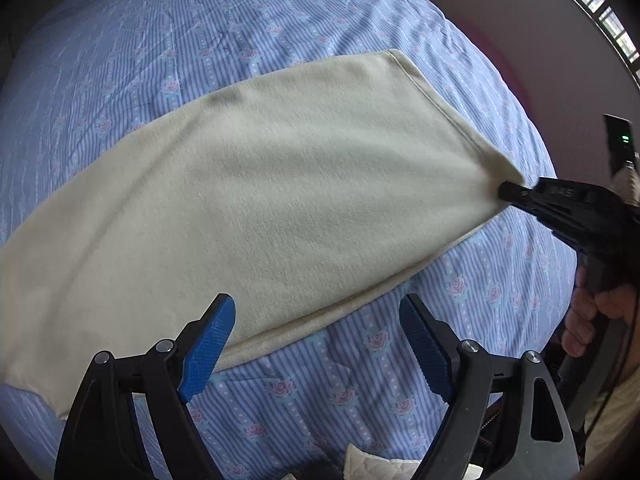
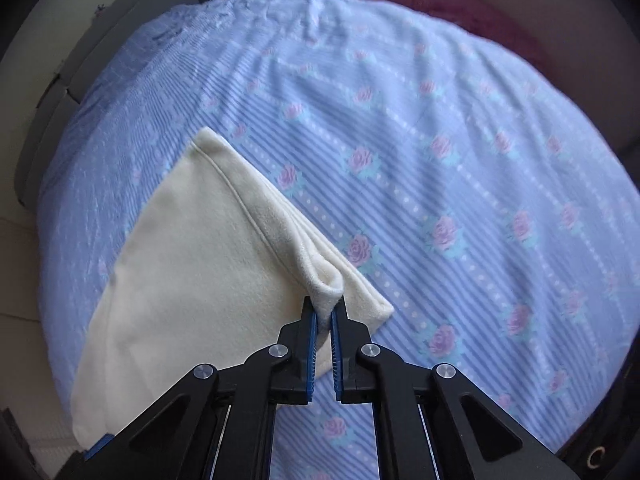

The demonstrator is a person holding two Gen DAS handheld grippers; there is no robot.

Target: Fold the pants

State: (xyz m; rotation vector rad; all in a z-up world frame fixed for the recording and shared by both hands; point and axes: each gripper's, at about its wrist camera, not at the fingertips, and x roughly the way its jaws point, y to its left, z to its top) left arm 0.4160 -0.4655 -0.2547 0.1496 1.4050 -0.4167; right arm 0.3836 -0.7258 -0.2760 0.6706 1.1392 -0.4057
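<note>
The cream pants point(image 1: 260, 208) lie flat on the bed point(image 1: 420, 380), over its blue striped sheet with pink roses. The right gripper point(image 2: 325, 312) has its fingers pinched on a bunched corner of the hem (the fabric puckers up between the blue pads). The left gripper point(image 1: 316, 344) hangs over the pants' near edge, fingers spread wide with nothing between them. A hand point(image 1: 588, 320) holds the right gripper's handle.
</note>
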